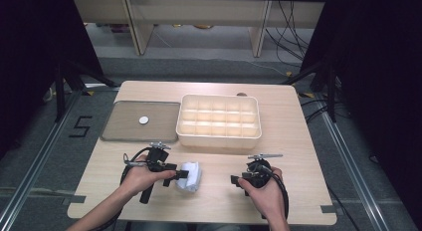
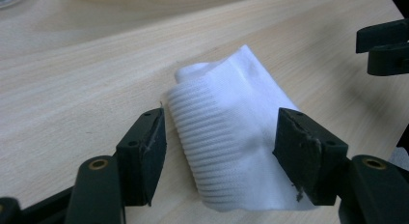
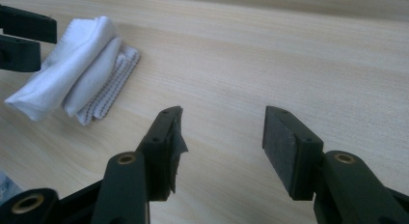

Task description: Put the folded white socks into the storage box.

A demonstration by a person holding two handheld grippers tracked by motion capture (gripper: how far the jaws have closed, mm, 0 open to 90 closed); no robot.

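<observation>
Grey floor (image 1: 45,156) (black "5" (image 1: 79,126) taped on), dark curtains (image 1: 378,66), pale shelving (image 1: 199,17) behind.

1. Left gripper (image 1: 180,174): black body, black cable looping behind it, a thin grey plate on top.
2. Its jaws end in flat, dark, scuffed pads, with brass-coloured rivets at the joints.
3. Right gripper (image 1: 234,181): the same black build, with a thick cable.
4. Forearms look bare; sleeves cannot be made out.

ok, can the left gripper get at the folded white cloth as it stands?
Probably yes. The left gripper has its jaws open on either side of the folded white cloth, with nothing between them and it. The right gripper stands apart on bare table.
</observation>
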